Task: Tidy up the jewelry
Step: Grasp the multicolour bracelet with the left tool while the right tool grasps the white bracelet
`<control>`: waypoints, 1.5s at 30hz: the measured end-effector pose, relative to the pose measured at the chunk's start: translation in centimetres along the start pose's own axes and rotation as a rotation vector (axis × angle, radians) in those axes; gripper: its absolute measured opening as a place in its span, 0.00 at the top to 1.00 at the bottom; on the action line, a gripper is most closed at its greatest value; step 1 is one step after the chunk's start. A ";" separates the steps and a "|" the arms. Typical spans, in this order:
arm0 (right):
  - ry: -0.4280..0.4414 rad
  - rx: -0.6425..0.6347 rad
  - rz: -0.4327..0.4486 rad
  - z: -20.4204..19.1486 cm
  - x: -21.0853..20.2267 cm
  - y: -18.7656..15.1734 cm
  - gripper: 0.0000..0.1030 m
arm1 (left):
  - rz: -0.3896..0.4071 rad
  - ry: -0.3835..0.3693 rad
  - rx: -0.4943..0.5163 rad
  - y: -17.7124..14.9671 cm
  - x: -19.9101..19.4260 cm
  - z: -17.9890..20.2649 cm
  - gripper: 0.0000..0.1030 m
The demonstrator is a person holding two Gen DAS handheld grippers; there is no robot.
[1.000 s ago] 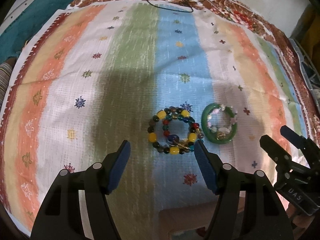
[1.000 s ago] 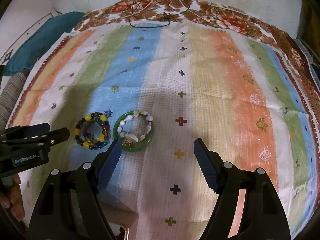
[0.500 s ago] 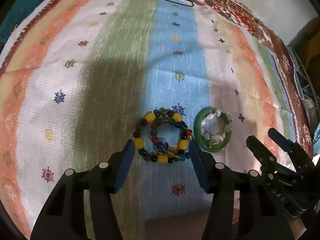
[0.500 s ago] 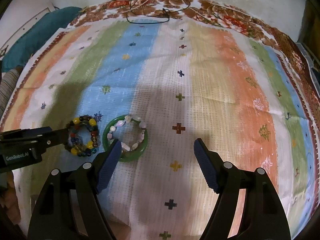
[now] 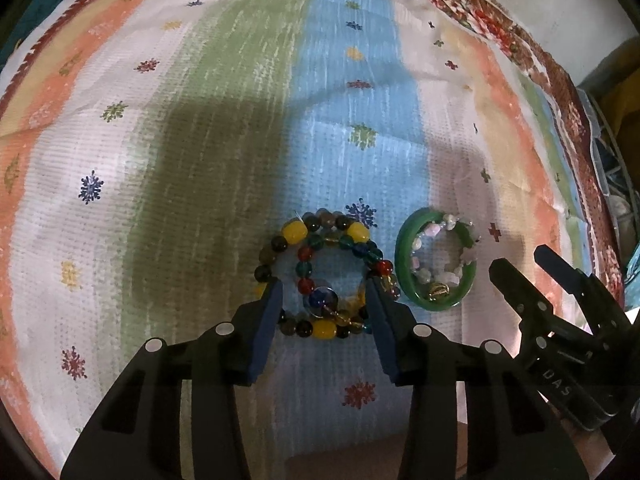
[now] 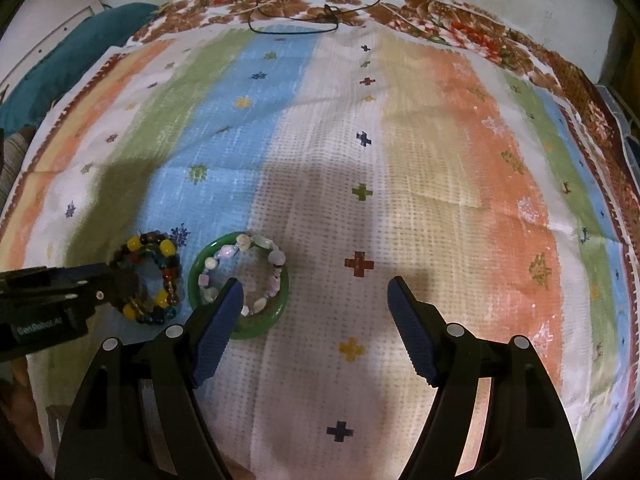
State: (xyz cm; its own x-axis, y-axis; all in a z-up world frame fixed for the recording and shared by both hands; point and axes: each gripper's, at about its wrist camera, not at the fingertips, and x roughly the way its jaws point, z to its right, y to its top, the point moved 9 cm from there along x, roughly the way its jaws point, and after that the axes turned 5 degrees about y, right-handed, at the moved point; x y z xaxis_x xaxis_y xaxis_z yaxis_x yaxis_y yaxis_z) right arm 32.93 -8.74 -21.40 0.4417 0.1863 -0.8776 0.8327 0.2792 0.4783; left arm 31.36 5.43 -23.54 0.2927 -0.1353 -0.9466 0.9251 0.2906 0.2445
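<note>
A coil of multicoloured bead bracelets [image 5: 320,240] lies on the striped cloth [image 5: 200,120]. My left gripper [image 5: 323,286] stands over it, its blue pads on either side of the coil's near half, jaws narrowed but still apart. To the right lies a green bangle [image 5: 404,256] with a pale bead bracelet [image 5: 444,268] inside it. In the right wrist view the bead coil [image 6: 160,256] and the green bangle [image 6: 240,328] sit at lower left. My right gripper [image 6: 316,294] is open and empty, its left pad over the bangle's near edge.
A black cord [image 6: 296,30] lies on the floral border at the far edge of the cloth. A teal cloth [image 6: 80,48] lies off the far left corner. A wire rack [image 5: 616,184] stands past the right edge.
My left gripper has moved forward and down onto the bead coil and its jaws have narrowed around it. My right gripper has moved closer to the green bangle.
</note>
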 end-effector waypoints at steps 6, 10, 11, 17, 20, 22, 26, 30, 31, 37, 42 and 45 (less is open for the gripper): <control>0.000 0.007 -0.005 -0.1 0.7 0.4 0.28 | -0.017 0.024 0.002 -0.2 0.8 -0.4 0.67; 0.014 0.023 -0.017 -0.3 1.5 0.4 0.28 | -0.022 0.028 -0.005 -0.2 0.9 -0.8 0.72; 0.013 0.024 -0.017 -0.3 1.6 0.5 0.30 | -0.022 0.030 -0.004 -0.2 0.9 -0.8 0.73; 0.025 0.033 -0.025 -0.5 2.3 0.8 0.37 | -0.022 0.030 -0.005 -0.2 1.0 -1.0 0.78; 0.032 0.038 -0.032 -0.6 2.8 0.9 0.51 | -0.028 0.023 -0.006 -0.3 1.2 -1.0 0.85; 0.046 0.050 -0.040 -0.6 3.0 0.8 0.60 | -0.030 0.017 -0.005 -0.3 1.1 -1.0 0.86; 0.057 0.044 -0.041 -0.7 3.2 0.6 0.76 | -0.029 0.018 -0.006 -0.3 1.1 -0.9 0.86; 0.069 0.033 -0.031 -1.1 2.9 0.7 0.89 | -0.021 0.020 -0.008 -0.2 0.7 -1.1 0.87; 0.066 0.029 -0.026 -1.1 2.8 0.7 0.89 | -0.019 0.019 -0.010 -0.1 0.6 -1.1 0.87; 0.066 0.026 -0.023 -1.0 2.5 0.7 0.89 | -0.007 0.020 -0.003 0.0 -0.1 -0.9 0.91; 0.060 0.022 -0.012 -1.0 1.9 0.8 0.89 | 0.006 0.010 0.008 0.1 -0.8 -0.3 0.91; 0.052 0.010 -0.007 -1.1 1.5 0.8 0.89 | 0.007 0.014 0.012 0.1 -0.9 -0.2 0.91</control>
State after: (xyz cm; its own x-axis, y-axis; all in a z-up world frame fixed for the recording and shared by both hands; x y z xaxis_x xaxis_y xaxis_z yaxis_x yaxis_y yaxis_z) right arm 33.85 -7.20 -22.31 0.4179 0.2329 -0.8781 0.8392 0.2713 0.4713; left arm 31.16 5.79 -22.74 0.2959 -0.1195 -0.9477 0.9257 0.2805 0.2536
